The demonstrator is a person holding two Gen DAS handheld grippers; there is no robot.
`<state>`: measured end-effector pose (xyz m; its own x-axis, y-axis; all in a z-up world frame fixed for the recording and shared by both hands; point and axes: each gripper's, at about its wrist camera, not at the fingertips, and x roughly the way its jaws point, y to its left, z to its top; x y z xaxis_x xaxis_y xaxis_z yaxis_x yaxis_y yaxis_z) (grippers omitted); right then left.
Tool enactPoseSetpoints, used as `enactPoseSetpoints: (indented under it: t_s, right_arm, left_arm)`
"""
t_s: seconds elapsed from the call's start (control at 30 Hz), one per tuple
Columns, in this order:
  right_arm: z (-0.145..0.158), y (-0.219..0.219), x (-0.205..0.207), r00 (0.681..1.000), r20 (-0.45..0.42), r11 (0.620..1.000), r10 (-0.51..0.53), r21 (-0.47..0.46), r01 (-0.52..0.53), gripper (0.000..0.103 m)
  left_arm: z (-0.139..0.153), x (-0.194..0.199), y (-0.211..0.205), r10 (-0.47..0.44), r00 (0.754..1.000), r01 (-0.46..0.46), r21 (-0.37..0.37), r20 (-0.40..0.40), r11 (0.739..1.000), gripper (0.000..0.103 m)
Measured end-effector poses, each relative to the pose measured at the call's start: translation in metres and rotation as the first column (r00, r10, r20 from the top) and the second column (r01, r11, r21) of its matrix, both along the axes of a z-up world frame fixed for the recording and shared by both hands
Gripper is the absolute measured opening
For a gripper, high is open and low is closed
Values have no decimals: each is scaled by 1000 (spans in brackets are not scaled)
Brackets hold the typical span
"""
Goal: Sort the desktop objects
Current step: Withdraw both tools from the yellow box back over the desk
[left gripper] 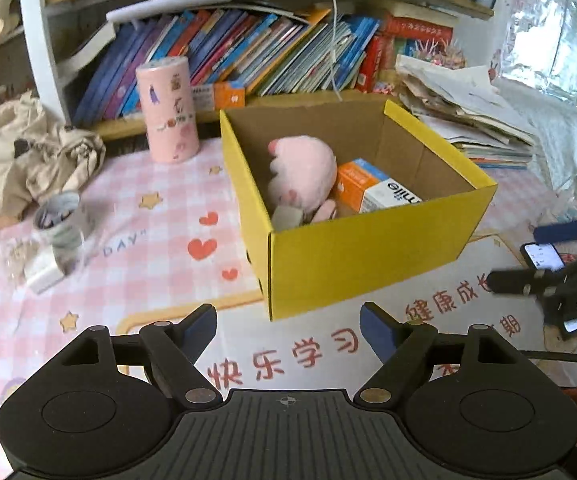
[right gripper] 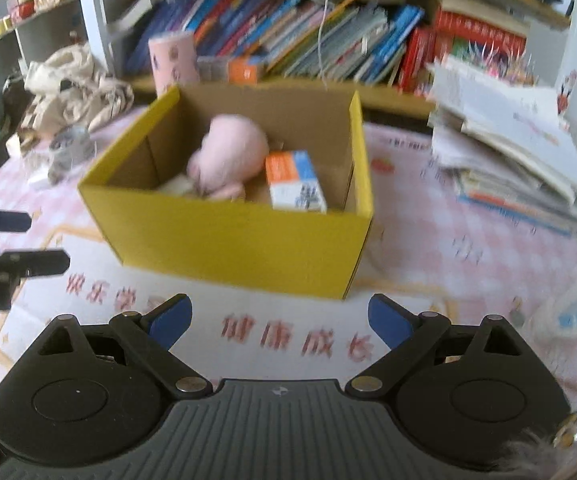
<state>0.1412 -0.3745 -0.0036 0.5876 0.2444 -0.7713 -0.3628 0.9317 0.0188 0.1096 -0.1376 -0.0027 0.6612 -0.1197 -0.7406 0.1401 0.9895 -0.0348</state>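
Grey object [left gripper: 286, 216] half-hidden behind plush [left gripper: 302, 172]

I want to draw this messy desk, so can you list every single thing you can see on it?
yellow cardboard box: one, yellow outside and brown inside, middle of the desk
pink plush toy: one, pink, inside the box
orange and white carton: one, inside the box, beside the toy
pink printed cylinder: one, upright, behind the box to its left
grey tape roll: one, on the mat at far left
crumpled beige cloth: one, far left
row of books: many, mixed colours, shelf behind
paper stack: one, mostly white, right of the box
pink checked mat: one, covers the desk
left gripper: one, black, blue fingers open
right gripper: one, black, blue fingers open
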Motion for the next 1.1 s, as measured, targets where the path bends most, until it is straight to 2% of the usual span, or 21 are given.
enactPoseSetpoints:
  t_s: [0.27,0.5,0.77,1.1]
  right_arm:
    - [-18,18,-6,994,-97,998,58,39,-54,96]
    - [-21,33,-9,989,-114,995,94,44,-90,96]
    - [-22,43,-12,991,-131,999,36,39,-32,96]
    - [-18,71,-27,988,-141,997,-64,26,68,96]
  left_arm:
    - [-2,-12,-10,-52,998,52,34,-21,998,81]
    - [-2,-19,-8,-75,997,76,60,-21,995,82]
    - [-3,-20,5,-125,992,126,56,-15,990,83]
    - [1,-18,42,-193,981,193,34,-2,981,84]
